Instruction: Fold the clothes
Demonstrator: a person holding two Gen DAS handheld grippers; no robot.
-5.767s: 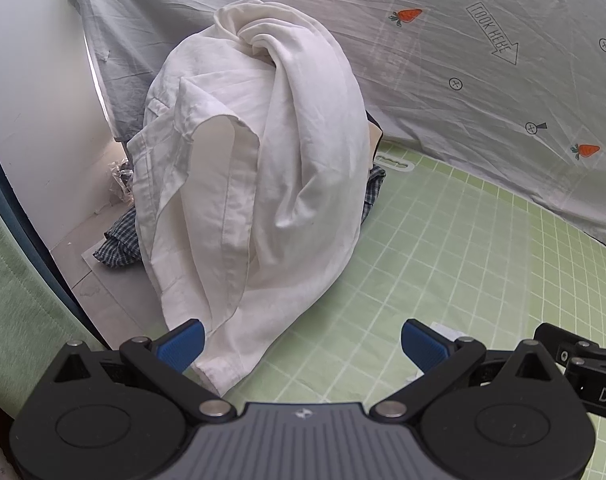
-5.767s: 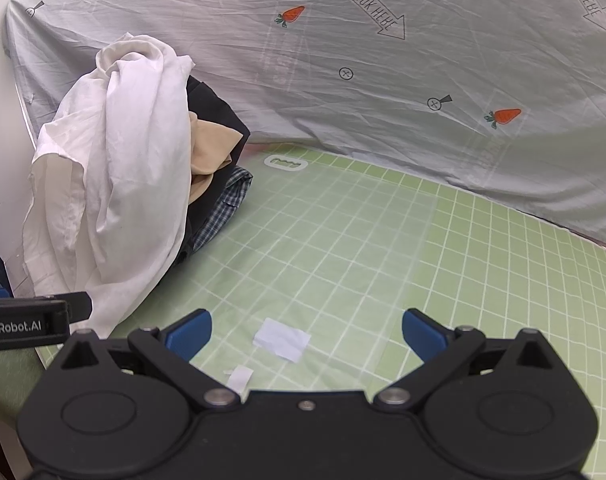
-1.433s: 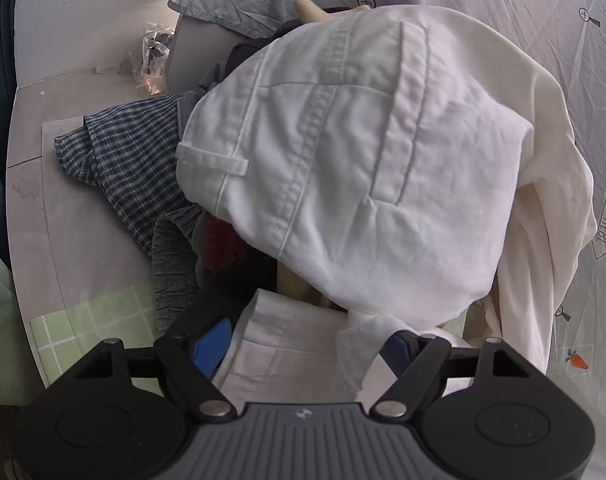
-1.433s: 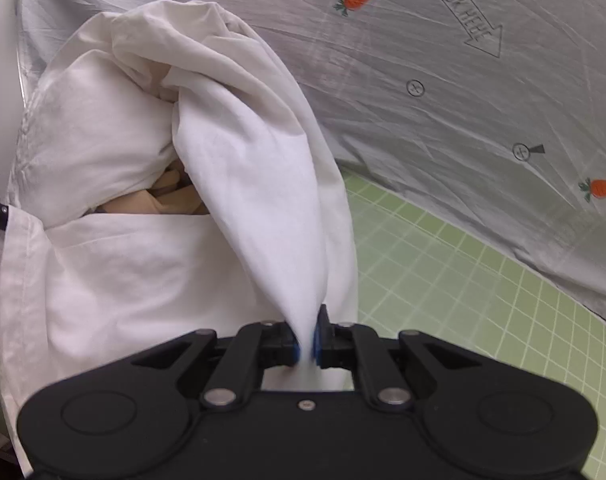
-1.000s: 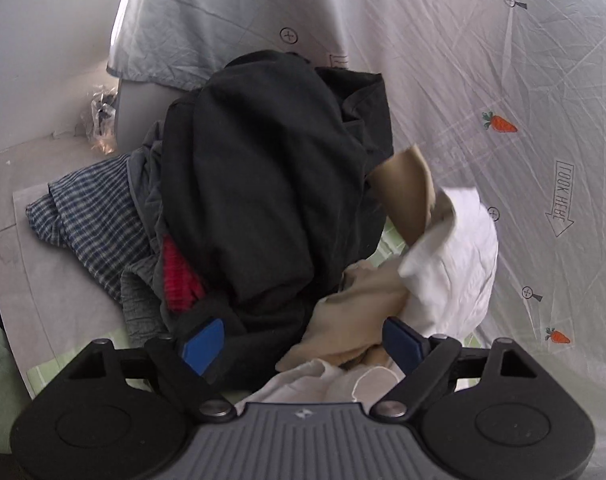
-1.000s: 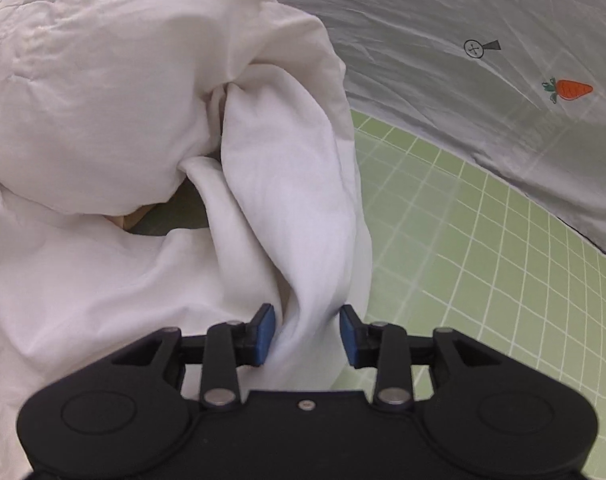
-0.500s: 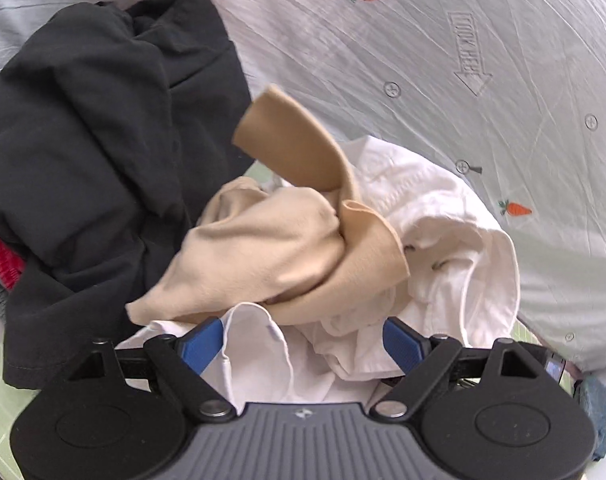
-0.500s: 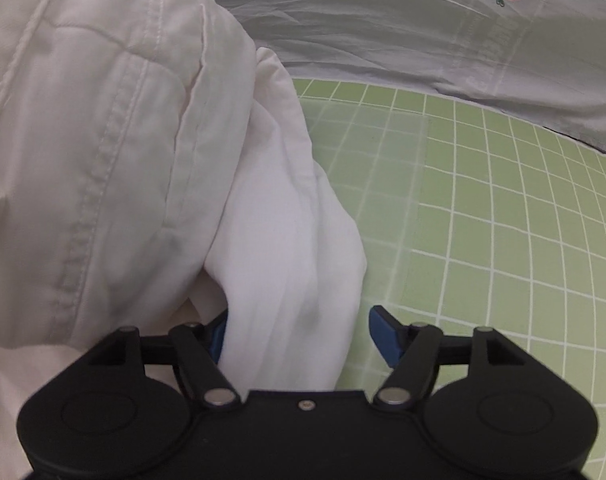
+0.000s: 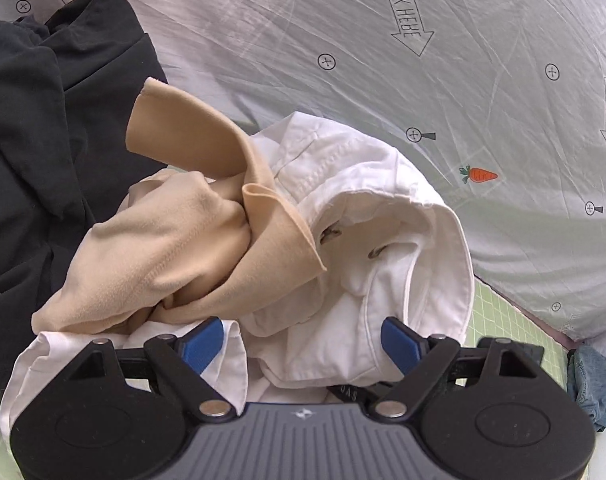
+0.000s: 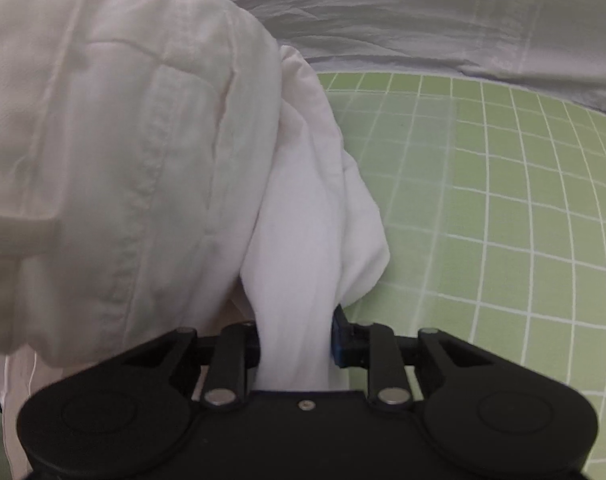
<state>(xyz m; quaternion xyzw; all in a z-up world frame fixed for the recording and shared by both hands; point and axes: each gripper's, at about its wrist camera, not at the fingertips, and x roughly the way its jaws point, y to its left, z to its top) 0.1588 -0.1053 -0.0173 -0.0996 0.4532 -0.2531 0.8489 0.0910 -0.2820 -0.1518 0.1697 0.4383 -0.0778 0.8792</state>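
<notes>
Left wrist view: the left gripper [image 9: 301, 342] hangs over the clothes pile with its jaws spread wide, white cloth lying between the blue pads [image 9: 202, 343] but not pinched; it has hold of nothing. Under it the white garment [image 9: 367, 216] sits bunched, waistband and buttonholes showing, half under a tan garment [image 9: 175, 240] that drapes across it. A black garment [image 9: 43, 128] heaps up at the left, touching the tan one. Something denim [image 9: 589, 384] shows at the right edge. A grey sheet [image 9: 463, 80] printed with carrots and arrows hangs behind. Right wrist view: the right gripper [image 10: 295, 350] has a thick fold of white cloth [image 10: 303, 240] between its jaws, which are closing on it; the pads look pressed into the fold. The bulk of the white garment looms at the left, seams visible, still a lump. The green grid mat [image 10: 503, 200] lies bare to the right. Judgement: the task is barely begun. Nothing is folded; one garment is only being pulled free of the pile. It must yet be separated, spread flat on the mat and folded, and the rest wait.
</notes>
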